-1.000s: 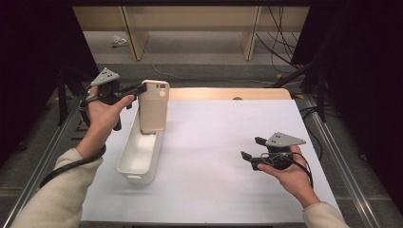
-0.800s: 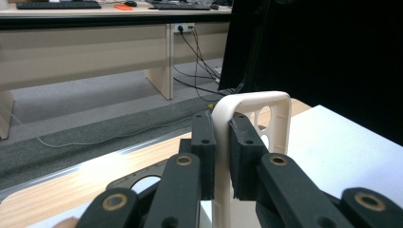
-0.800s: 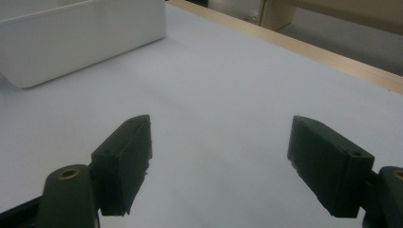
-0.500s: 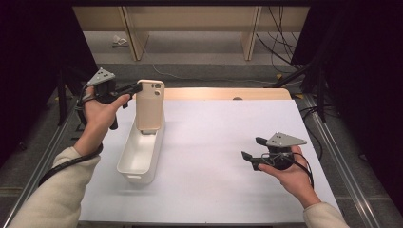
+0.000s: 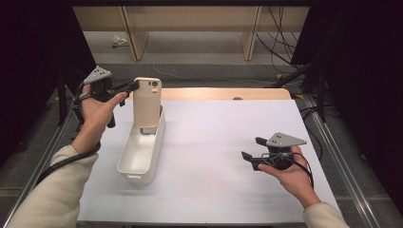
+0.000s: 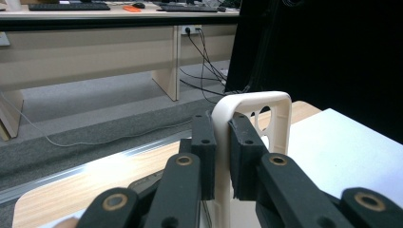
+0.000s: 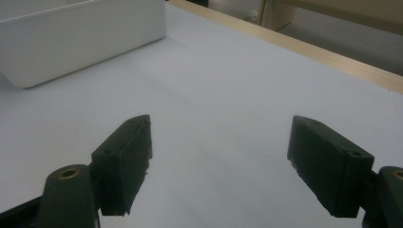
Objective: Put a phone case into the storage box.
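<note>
A beige phone case (image 5: 147, 101) hangs upright over the far end of a long white bin (image 5: 142, 151). My left gripper (image 5: 135, 86) is shut on the case's top left edge; in the left gripper view the two pads (image 6: 204, 145) press the case's rim (image 6: 252, 102) from both sides. Its lower end dips just inside the bin. Over the white table's right side, my right gripper (image 5: 252, 151) stands open with nothing between its fingers (image 7: 124, 156) and points toward the bin (image 7: 81, 35).
A white sheet covers the table (image 5: 228, 142), with a wooden strip (image 5: 223, 93) along its far edge. Metal rails (image 5: 332, 147) run down both sides. Desk legs and cables (image 5: 266, 47) lie on the floor beyond.
My left gripper has shifted slightly left with the phone case still in it. The right hand has kept still.
</note>
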The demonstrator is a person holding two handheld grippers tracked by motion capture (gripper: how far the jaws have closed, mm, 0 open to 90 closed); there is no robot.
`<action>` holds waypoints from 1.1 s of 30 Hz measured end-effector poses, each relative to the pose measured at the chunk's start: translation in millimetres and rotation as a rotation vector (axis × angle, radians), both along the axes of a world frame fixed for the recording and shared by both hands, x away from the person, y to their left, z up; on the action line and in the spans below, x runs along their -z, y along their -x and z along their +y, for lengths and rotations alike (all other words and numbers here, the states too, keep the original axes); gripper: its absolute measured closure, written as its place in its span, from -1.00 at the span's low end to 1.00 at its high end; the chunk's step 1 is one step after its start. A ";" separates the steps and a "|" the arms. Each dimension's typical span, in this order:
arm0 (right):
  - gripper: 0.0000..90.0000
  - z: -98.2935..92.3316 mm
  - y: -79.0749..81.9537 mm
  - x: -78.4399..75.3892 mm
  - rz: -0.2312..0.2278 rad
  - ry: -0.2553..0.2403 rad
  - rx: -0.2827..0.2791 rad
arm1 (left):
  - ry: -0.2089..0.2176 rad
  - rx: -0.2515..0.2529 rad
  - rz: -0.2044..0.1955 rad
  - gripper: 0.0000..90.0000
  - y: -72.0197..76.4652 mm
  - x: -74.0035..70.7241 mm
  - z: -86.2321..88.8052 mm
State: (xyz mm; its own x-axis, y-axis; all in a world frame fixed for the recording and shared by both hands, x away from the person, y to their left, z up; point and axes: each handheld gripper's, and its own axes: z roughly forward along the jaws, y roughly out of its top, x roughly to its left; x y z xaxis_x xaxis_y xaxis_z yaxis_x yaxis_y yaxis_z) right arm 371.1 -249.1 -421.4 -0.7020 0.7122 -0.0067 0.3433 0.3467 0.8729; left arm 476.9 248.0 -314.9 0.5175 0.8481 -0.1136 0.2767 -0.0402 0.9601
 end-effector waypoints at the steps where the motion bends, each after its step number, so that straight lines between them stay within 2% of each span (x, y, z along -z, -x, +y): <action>1: -0.47 0.0 0.0 0.0 -0.001 0.000 0.000 | 0.001 0.000 0.000 0.82 -0.3 0.2 0.5; 16: -0.47 -0.2 0.1 -0.2 -0.001 -0.002 0.001 | -0.012 -0.011 -0.003 0.82 -4.7 1.6 5.5; 33: -0.47 -0.1 0.0 0.3 0.002 -0.003 -0.001 | -0.034 -0.015 -0.002 0.82 -12.5 10.9 8.5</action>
State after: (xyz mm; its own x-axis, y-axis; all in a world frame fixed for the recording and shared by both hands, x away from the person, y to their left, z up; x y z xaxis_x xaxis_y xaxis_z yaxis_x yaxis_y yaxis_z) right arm 371.1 -249.2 -421.7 -0.7028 0.7114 -0.0030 0.3451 0.3446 0.8730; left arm 489.4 256.5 -325.7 0.5052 0.8590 -0.0833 0.2757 -0.0692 0.9587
